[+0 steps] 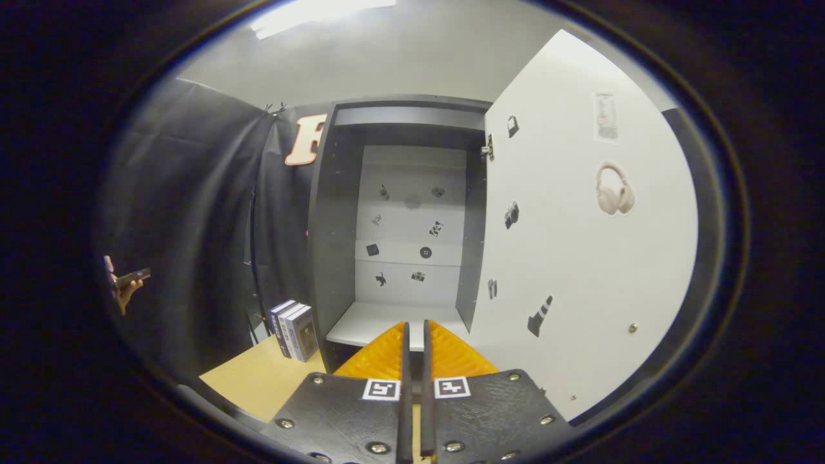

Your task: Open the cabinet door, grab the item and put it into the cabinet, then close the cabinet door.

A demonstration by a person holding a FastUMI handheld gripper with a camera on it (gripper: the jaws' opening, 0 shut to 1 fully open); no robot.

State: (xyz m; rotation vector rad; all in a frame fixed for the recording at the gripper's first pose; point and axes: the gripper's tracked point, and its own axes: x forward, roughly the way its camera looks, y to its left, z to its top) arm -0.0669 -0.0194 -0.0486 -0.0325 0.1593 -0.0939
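Note:
The dark cabinet (332, 212) stands open straight ahead, with a white back wall carrying small stickers and a white shelf floor (380, 322). Its white door (580, 258) is swung out to the right of my fingers and carries stickers too. Left of the cabinet, several boxed items (295, 330) stand upright on the wooden table (264, 377). My gripper (416, 332) is shut with nothing between its fingers, the tips just short of the shelf's front edge.
Black cloth hangs on the left, reaching up to the cabinet's side. A person's hand (124, 287) holding a small dark device shows at the far left. The door's free edge lies close on the right.

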